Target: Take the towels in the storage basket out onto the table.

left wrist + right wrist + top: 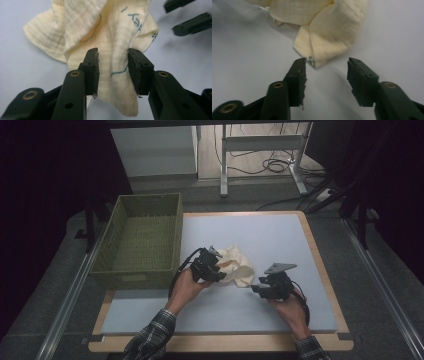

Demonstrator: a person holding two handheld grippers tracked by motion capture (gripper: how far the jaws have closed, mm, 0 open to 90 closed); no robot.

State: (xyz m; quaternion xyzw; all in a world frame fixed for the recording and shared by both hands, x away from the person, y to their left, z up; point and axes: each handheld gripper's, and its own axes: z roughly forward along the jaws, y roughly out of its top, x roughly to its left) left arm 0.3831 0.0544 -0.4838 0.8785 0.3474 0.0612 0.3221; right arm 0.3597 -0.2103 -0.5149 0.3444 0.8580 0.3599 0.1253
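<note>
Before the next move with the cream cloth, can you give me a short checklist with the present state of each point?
1. Cloth between left gripper jaws: ok.
2. Left jaws pressing the cloth firmly: cannot tell.
3. Right gripper open, cloth corner just ahead of its jaws, not yet gripped: ok.
4. Cloth lying flat: not ok, it is crumpled.
5. Green basket beside the mat, apart from the cloth: ok.

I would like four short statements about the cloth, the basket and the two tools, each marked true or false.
1. The cream cloth lies inside the green basket. False: it lies on the blue mat, beside the basket.
2. A fold of the cloth sits between the jaws of the left tool. True.
3. The right tool grips the cloth. False: its jaws stand apart, just short of a cloth corner.
4. The cloth is crumpled. True.
</note>
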